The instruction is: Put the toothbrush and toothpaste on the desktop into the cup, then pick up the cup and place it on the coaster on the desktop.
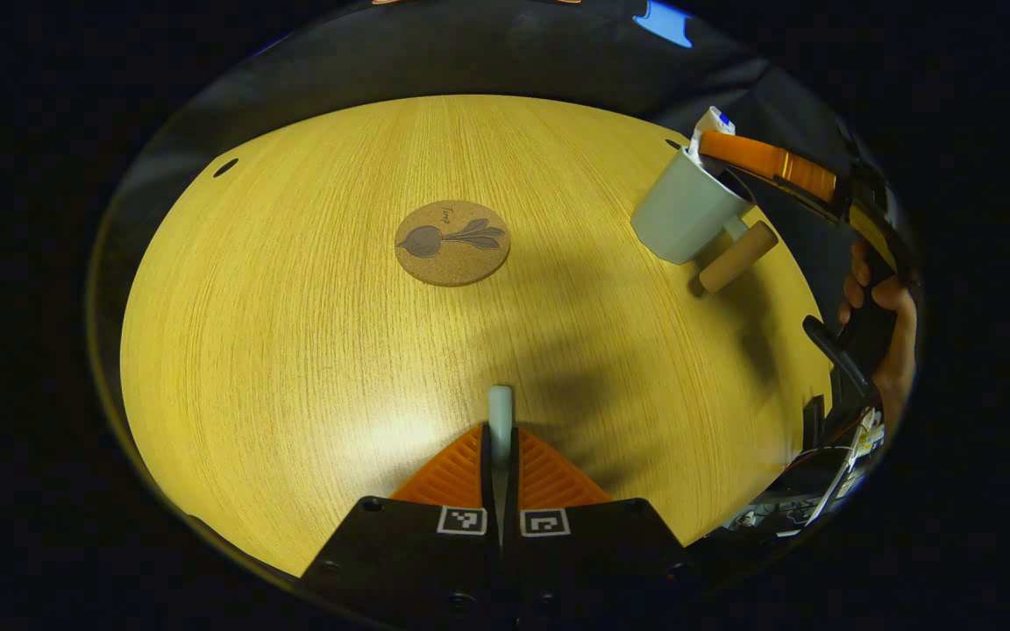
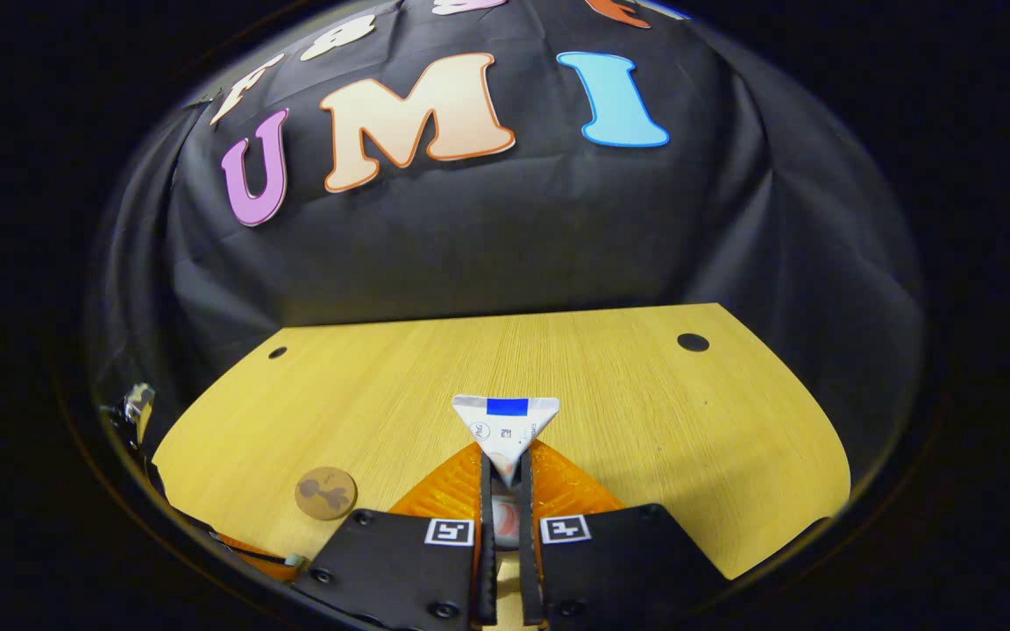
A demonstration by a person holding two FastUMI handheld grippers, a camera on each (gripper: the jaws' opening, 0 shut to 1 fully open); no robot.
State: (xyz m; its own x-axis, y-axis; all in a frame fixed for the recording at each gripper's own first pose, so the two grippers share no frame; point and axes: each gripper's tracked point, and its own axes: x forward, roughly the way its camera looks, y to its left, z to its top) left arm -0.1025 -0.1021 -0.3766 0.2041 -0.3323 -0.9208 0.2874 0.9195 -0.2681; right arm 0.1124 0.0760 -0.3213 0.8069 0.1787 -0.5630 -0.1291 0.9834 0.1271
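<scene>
The cup [image 1: 687, 210], pale and with a wooden handle [image 1: 737, 256] jutting toward the desk's near edge, stands at the right of the wooden desktop [image 1: 312, 350] in the left gripper view. At its mouth is the toothpaste [image 1: 712, 123] — the tube's crimped end pokes above the rim, with the right gripper [image 1: 715, 145] reaching in from the side and a hand [image 1: 886, 324] behind it on the grip. In the right gripper view the same tube [image 2: 506, 434] stands between that gripper's fingers [image 2: 435, 491], which are clamped on it from both sides. The tube looks to be entering the cup or partly in it, though how deep it sits I cannot tell, since the cup's inside is hidden.

The toothbrush [image 1: 500, 419] is not yet in the cup. The left gripper [image 1: 500, 456] grips it, fingers closed tight on a slim pale handle that sticks out forward over bare desktop, well apart from the cup.

The coaster [image 1: 452, 243] — a round cork disc with a dark plant drawing — lies near the desk's middle, with nothing on it, left of the cup and apart from it.

So by my judgement the task is in its first half: toothpaste at the point of being dropped in, toothbrush lifted but still to be carried over, and the cup still to be picked up and set on the coaster.
</scene>
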